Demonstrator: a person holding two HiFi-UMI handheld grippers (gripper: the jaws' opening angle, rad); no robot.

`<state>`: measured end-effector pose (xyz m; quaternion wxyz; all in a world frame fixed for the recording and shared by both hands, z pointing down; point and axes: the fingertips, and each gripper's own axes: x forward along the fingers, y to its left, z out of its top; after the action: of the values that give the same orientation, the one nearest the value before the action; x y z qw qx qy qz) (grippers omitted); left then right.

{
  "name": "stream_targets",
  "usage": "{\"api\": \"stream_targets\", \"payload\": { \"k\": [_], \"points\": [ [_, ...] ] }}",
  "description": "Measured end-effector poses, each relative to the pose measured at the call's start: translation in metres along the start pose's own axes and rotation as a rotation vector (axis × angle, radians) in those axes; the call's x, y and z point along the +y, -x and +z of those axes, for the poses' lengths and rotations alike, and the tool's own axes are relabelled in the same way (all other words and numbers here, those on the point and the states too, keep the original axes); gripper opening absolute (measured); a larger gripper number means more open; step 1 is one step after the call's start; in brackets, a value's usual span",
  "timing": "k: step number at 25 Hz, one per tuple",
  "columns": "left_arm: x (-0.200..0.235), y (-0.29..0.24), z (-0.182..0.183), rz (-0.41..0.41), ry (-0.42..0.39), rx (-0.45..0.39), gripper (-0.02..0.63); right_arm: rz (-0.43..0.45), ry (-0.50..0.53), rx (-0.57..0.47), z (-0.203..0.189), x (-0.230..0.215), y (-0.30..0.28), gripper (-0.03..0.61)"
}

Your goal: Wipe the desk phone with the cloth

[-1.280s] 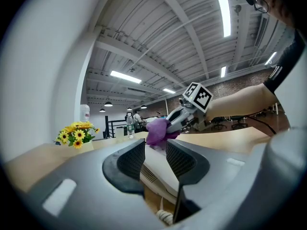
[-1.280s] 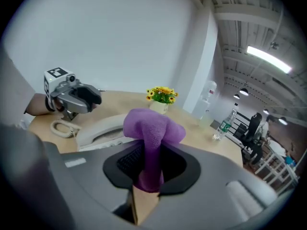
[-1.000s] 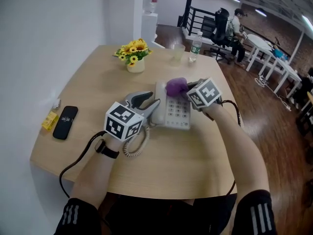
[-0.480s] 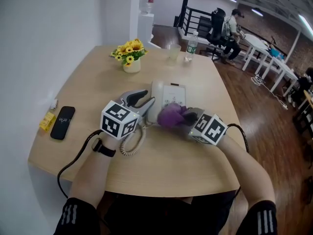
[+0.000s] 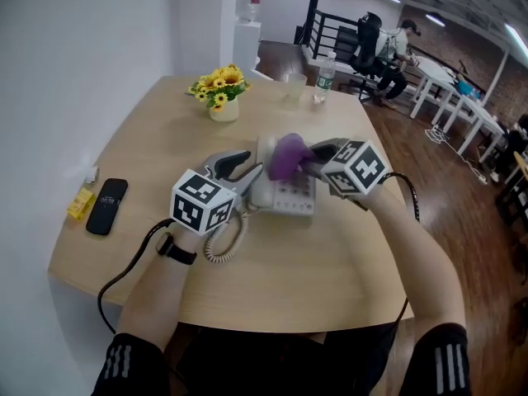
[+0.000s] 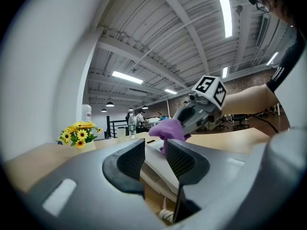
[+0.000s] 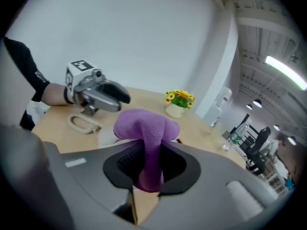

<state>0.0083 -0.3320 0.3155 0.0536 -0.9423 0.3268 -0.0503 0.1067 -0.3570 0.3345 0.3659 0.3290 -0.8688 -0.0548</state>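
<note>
The wipe looked to be in mid-course. The cloth (image 5: 285,155) sat on the far part of the desk phone (image 5: 287,195), just ahead of the right tool (image 5: 310,158), while the keypad lay bare below that tool, nearer the person. No dirt or sheen showed on the plastic, so how much had already been cleaned could not be read. By my judgement the keypad, the near edge and the side under the left tool (image 5: 250,170) were left to be gone over.

The right tool had its jaws closed onto the purple cloth: seen along its own jaws, a narrow neck of fabric ran down between them and a rounded wad bulged out past the tips (image 7: 148,163). The wad was what met the phone (not the jaws themselves, as far as could be seen).

The left tool (image 6: 156,158) stood at the phone's left side with its jaws a little apart. The white edge of the phone showed in the gap just beyond its tips, and both ribbed pads looked bare. It seemed to brace the phone more than pinch it, though real contact could not be made out. The coiled cord (image 5: 221,242) lay on the table (image 5: 330,279) just under that tool
</note>
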Motion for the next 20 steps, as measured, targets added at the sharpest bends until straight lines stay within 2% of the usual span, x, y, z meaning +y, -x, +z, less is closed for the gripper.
{"api": "stream_targets", "payload": {
  "k": [4, 7, 12, 20],
  "points": [
    [0.0, 0.0, 0.0, 0.001, 0.001, -0.001, 0.13, -0.097, -0.055, 0.032, 0.01, -0.047, -0.026, 0.077],
    [0.0, 0.0, 0.0, 0.001, 0.004, -0.003, 0.13, -0.1, -0.091, 0.084, -0.001, -0.053, -0.047, 0.077],
    [-0.001, 0.0, 0.004, -0.003, -0.001, -0.01, 0.13, -0.012, -0.106, 0.094, -0.02, -0.022, -0.051, 0.077],
    [0.0, 0.002, 0.002, 0.005, -0.005, -0.007, 0.13, 0.132, -0.002, 0.057, -0.042, 0.064, -0.017, 0.077]
  ]
}}
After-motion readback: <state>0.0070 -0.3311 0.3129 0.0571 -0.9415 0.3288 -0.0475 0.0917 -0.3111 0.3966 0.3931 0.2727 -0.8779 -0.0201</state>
